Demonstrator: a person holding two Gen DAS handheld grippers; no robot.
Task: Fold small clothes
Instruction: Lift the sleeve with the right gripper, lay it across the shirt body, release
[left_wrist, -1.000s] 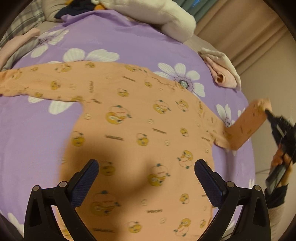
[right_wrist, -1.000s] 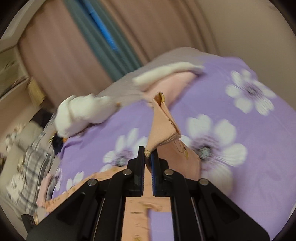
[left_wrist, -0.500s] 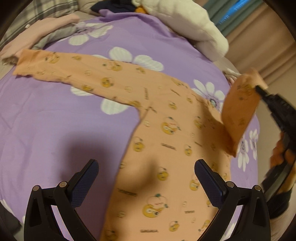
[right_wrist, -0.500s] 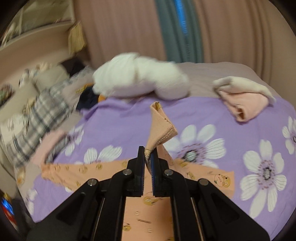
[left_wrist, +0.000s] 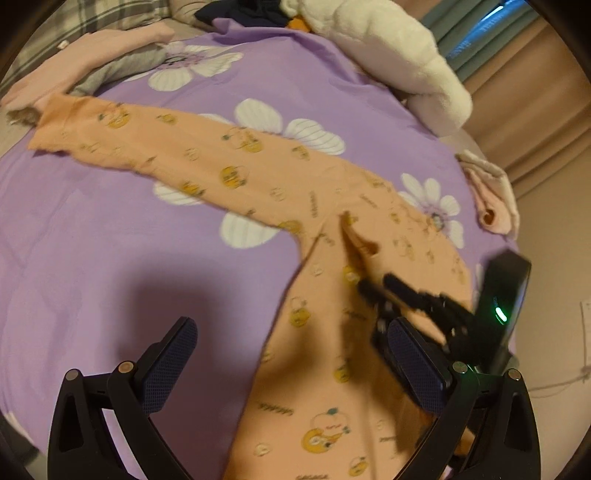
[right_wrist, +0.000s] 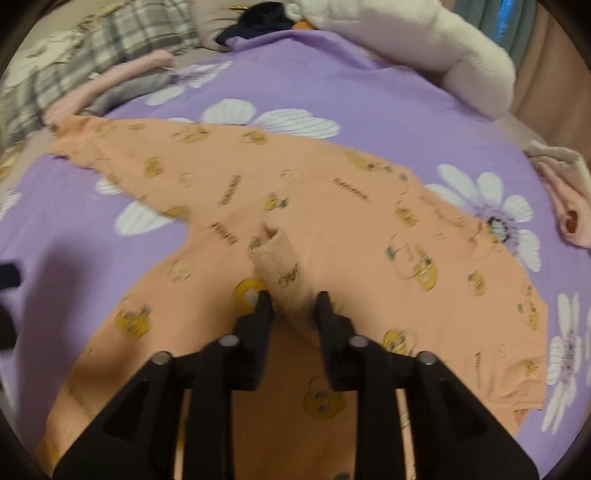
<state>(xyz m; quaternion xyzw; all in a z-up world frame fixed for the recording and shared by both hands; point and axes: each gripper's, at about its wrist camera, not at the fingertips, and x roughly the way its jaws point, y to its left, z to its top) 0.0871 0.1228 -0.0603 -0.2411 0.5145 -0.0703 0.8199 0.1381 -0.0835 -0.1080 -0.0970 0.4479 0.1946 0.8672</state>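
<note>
The peach top (left_wrist: 325, 280) lies flat on the purple flowered bedspread (left_wrist: 92, 229), its one long sleeve (left_wrist: 155, 147) stretched toward 10 o'clock, while the other sleeve (right_wrist: 284, 269), held up in the air a second ago, is now folded across the chest with its cuff lying between the parted fingers. The right tongs (right_wrist: 293, 306) have just been opening and no longer pinch the cuff, and they show in the left view low over the shirt at 4 o'clock. The left tongs (left_wrist: 291, 354) hover spread wide and empty over the body, with a white plush blanket (left_wrist: 399, 48) at 1 o'clock.
</note>
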